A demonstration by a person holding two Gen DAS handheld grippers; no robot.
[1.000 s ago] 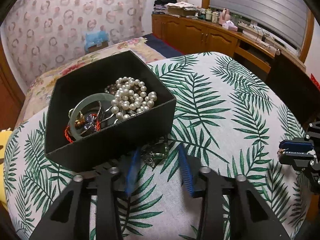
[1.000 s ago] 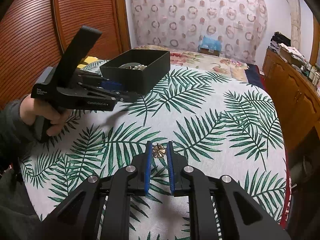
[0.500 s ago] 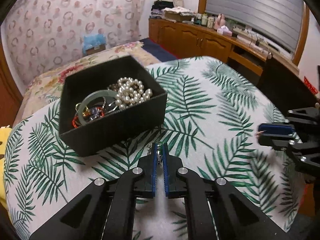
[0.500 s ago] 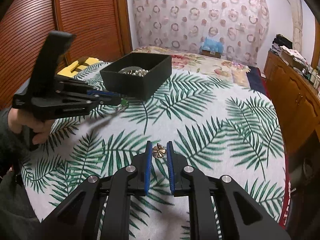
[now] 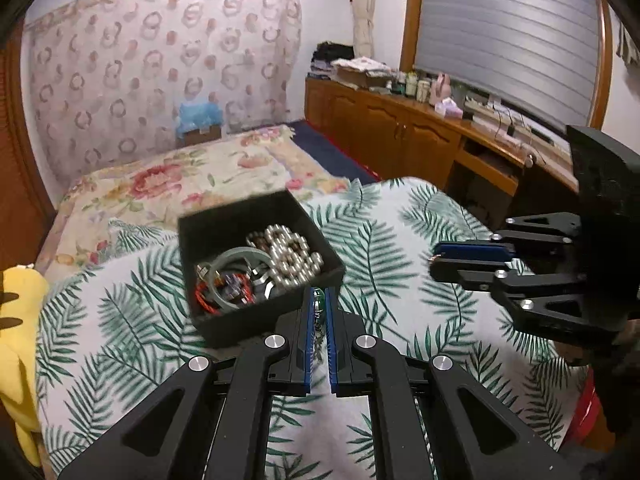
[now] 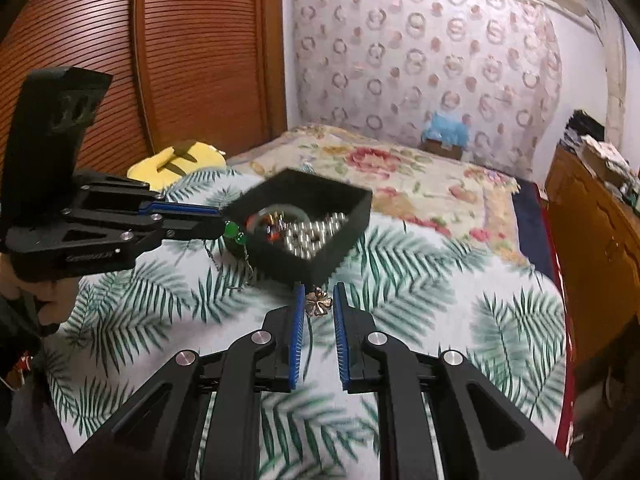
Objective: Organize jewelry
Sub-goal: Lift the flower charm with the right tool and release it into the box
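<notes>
Both hand-held grippers clamp jewelry (pendant, brooch) over leaf-print bedspread.

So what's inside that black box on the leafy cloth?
The black box holds a pile of pearly beads, a pale green bangle, a red cord loop and some small mixed pieces. Whatever lies beneath that heap, and the box floor itself, is covered.

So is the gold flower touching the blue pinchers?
Touching. The right wrist view shows the gold flower pinched at the right gripper tips, both blue pads pressing it.
</notes>
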